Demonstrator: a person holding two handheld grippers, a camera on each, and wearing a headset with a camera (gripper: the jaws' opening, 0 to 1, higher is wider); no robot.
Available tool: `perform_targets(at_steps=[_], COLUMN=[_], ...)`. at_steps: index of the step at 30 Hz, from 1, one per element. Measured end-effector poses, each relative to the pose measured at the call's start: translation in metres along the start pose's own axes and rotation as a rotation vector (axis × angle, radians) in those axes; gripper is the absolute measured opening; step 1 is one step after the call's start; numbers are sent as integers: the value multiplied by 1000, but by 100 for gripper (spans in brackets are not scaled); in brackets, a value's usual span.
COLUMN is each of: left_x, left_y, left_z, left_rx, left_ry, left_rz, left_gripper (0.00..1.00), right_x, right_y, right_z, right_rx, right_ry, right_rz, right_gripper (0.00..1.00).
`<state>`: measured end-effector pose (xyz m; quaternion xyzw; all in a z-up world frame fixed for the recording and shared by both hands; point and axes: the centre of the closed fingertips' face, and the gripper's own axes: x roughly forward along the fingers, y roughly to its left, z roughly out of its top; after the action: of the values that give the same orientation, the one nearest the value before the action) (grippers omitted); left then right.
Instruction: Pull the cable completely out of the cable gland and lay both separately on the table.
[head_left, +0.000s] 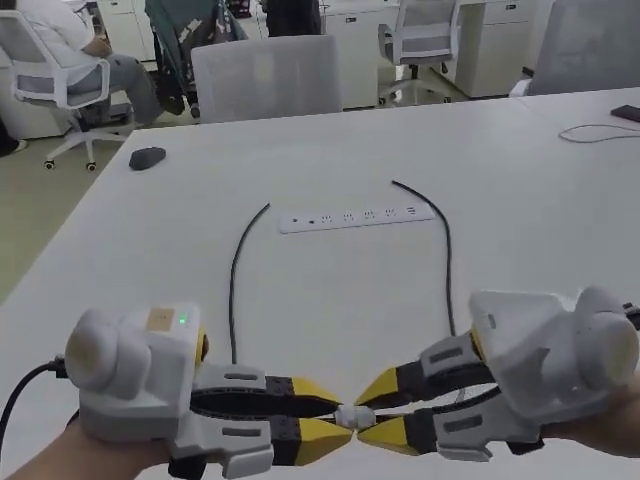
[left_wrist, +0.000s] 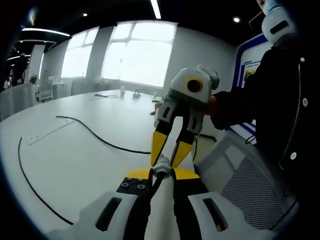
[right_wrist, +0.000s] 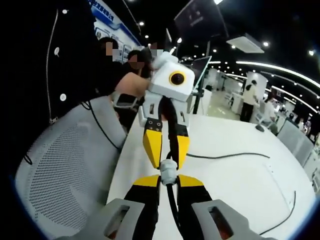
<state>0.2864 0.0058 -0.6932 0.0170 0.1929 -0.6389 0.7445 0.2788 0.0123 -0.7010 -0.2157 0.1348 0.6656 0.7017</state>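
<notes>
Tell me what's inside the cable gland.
A black cable leaves the cable gland toward the right gripper, so it is not yet out. The stretch inside is hidden by the gland's white body and the fingers around it.

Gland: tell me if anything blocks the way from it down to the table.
Nothing visible does. The left gripper and right gripper hold the gland tip to tip above bare table. The power strip and mouse lie farther off, and the cable trails away on both sides.
</notes>
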Motion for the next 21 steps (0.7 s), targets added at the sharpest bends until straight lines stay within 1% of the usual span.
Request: perform_targets(at_steps=[2, 3, 4, 5, 6, 8, 9, 11, 14, 15, 16, 17, 18, 20, 21], left_x=[0, 0, 0, 1, 0, 0, 0, -2, -3, -4, -4, -4, -3, -3, -2], left_y=[0, 0, -1, 0, 0, 1, 3, 3, 4, 4, 4, 3, 3, 3, 3], left_z=[0, 0, 0, 0, 1, 1, 0, -1, -2, -2, -2, -2, -2, -2, -2], left_rx=[9, 18, 36, 67, 67, 66, 79, 76, 77, 80, 80, 79, 80, 85, 85], left_ry=[0, -1, 0, -4, -6, -5, 2, 5, 4, 3, 2, 3, 3, 2, 3], left_rz=[4, 3, 2, 8, 13, 12, 20, 21, 25, 29, 27, 27, 24, 25, 25], left_gripper=[15, 15, 15, 15, 15, 15, 15, 15, 15, 15, 15, 15, 15, 15, 15], right_x=[0, 0, 0, -1, -1, -2, -2, -3, -4, -5, -6, -7, -7, -8, -8], right_y=[-1, -1, -1, -3, -4, -5, -5, -5, -6, -6, -6, -8, -8, -7, -7], right_z=[0, 0, -1, -1, 0, -1, -2, -5, -11, -12, -11, -11, -10, -11, -12], right_rx=[-3, 9, 36, 43, 41, 64, 68, 79, 75, 74, 65, 43, 38, 49, 40], right_ry=[0, 0, 5, 5, 4, 7, 11, 23, 40, 42, 40, 38, 36, 43, 46], right_rz=[-4, -4, 4, 2, 0, 1, 3, 1, -10, -12, -14, -29, -29, -24, -24], right_gripper=[7, 7, 8, 8, 8, 9, 11, 15, 14, 13, 9, 2, 1, 1, 0])
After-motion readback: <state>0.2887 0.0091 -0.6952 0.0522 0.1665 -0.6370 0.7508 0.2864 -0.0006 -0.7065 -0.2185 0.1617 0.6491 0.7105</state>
